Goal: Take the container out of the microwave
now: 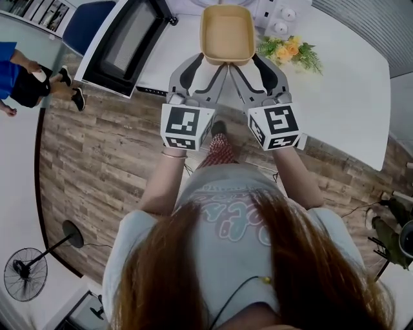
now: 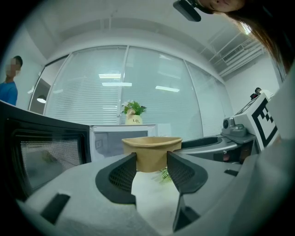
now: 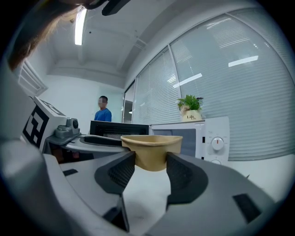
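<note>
A tan, empty, rectangular container (image 1: 227, 33) hangs above the white table (image 1: 342, 97), in front of the white microwave (image 1: 279, 16). My left gripper (image 1: 208, 64) is shut on its near left corner and my right gripper (image 1: 248, 63) on its near right corner. In the left gripper view the container (image 2: 151, 150) sits between the dark pads of the left gripper (image 2: 152, 173), which press on its sides. The right gripper view shows the same: the container (image 3: 151, 150) is clamped by the right gripper (image 3: 151, 173). The microwave door (image 1: 126, 42) stands wide open at the left.
A bunch of yellow flowers (image 1: 290, 50) lies on the table right of the container. A potted plant (image 3: 191, 108) stands on the microwave (image 3: 203, 138). A person in blue (image 1: 19, 71) stands at the far left. A floor fan (image 1: 26, 274) stands behind me.
</note>
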